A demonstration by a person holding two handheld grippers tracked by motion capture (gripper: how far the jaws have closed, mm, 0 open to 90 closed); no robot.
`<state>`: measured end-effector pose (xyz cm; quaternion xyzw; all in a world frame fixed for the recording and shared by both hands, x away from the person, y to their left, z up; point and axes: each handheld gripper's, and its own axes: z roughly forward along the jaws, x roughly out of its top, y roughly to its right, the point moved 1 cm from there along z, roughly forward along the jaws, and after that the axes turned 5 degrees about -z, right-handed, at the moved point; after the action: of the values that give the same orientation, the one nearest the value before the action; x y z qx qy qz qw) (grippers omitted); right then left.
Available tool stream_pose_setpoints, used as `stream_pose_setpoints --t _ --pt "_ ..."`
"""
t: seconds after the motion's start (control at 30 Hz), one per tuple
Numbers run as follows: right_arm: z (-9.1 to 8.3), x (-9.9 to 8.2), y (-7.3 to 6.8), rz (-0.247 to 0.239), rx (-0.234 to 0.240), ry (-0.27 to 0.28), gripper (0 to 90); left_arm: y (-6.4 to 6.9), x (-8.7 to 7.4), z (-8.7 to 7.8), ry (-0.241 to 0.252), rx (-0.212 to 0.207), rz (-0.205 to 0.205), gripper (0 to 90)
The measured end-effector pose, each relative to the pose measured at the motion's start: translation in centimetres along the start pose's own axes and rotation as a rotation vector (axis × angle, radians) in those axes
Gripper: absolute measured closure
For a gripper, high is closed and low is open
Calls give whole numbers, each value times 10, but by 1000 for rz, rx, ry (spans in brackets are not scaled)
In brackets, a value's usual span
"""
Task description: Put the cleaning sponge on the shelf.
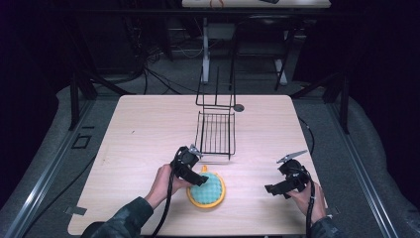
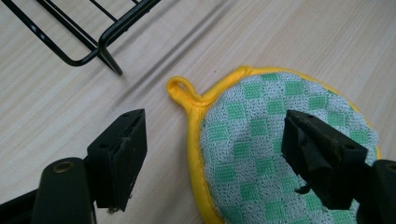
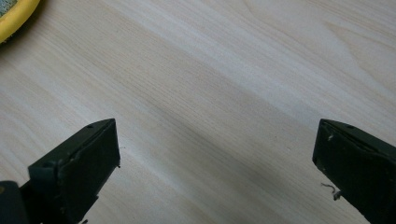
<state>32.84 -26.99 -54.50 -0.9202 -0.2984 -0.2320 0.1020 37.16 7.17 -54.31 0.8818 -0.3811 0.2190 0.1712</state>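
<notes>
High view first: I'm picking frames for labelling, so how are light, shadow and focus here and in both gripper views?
High view: the table is evenly lit, the room behind is dark, and the rack and pot holder look soft. Left gripper view: sharp weave on the pot holder, with a thin rack shadow across the wood. Right gripper view: crisp wood grain, a broad soft shadow between the jaws, no glare.

Right gripper view: the right gripper (image 3: 215, 163) is pointing down at the pale wood-grain table (image 3: 224, 84), its 2 black jaws standing wide apart with bare tabletop between them. A yellow-edged pot holder (image 3: 14, 16) is lying at the upper left corner, well apart from the jaws.
</notes>
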Motion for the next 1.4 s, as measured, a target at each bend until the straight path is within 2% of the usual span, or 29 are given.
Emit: stream_pose_setpoints --t 0.13,0.33,0.4,0.47,0.63,1.1,1.4 --pt "-2 0 1 16 2 13 0 -1 -2 4 -24 6 1 288" --pt "-1 0 1 5 -4 5 0 -7 -5 5 -47 -59 -32 395" --pt "-1 0 0 4 -2 5 0 -7 -6 6 -46 -88 -44 468" --pt "0 0 0 7 7 11 0 -6 -6 6 -46 -87 -37 502" --pt "0 0 0 6 11 7 2 -8 -8 7 -41 -101 -61 539" --pt "-1 1 -1 13 -13 19 20 -2 -10 5 -16 -70 -18 674" --pt "-1 0 -1 8 -12 16 22 0 -12 4 18 -38 11 808"
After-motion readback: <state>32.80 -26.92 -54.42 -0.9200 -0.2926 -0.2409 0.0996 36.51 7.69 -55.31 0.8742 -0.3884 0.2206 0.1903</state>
